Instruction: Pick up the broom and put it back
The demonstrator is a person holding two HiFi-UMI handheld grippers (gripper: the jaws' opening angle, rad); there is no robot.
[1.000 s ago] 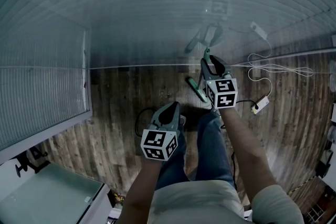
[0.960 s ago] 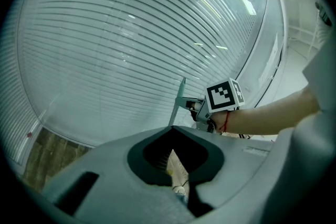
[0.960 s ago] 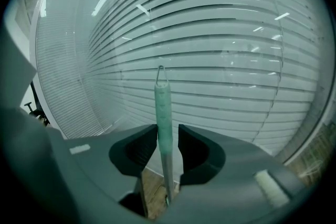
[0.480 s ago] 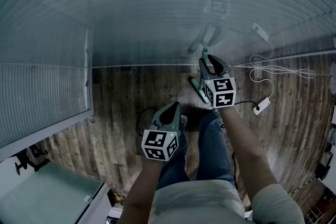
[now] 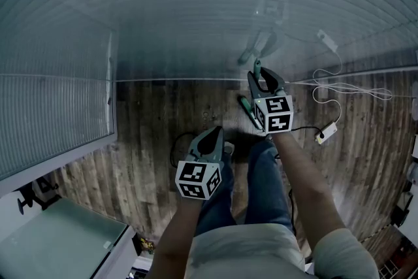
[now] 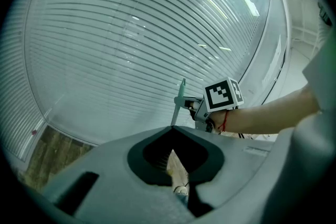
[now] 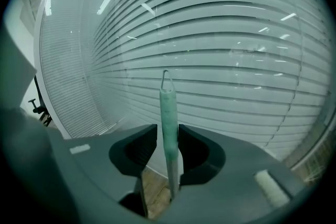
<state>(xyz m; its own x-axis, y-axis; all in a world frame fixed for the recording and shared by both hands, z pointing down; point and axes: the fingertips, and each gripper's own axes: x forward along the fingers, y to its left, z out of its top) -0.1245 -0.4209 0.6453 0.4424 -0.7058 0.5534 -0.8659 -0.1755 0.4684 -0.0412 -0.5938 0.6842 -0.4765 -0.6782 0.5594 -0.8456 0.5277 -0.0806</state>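
The right hand-held gripper (image 5: 260, 77), arm outstretched, clamps the upright broom handle (image 7: 168, 107). The left hand-held gripper (image 5: 210, 138), drawn back beside it, is clenched empty.

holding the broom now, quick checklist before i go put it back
1. Grip: right gripper shut on the broom handle, jaws pressing both sides: ok
2. Handle upright, hook end above the jaws: ok
3. Spare hand: left gripper free, jaws together, nothing between: ok
4. The broom's lower end clear of the floor: cannot tell
5. Path: white cable lies on the floor to the right: not ok, probably worth stepping round
6. Spot to put it back in view: cannot tell
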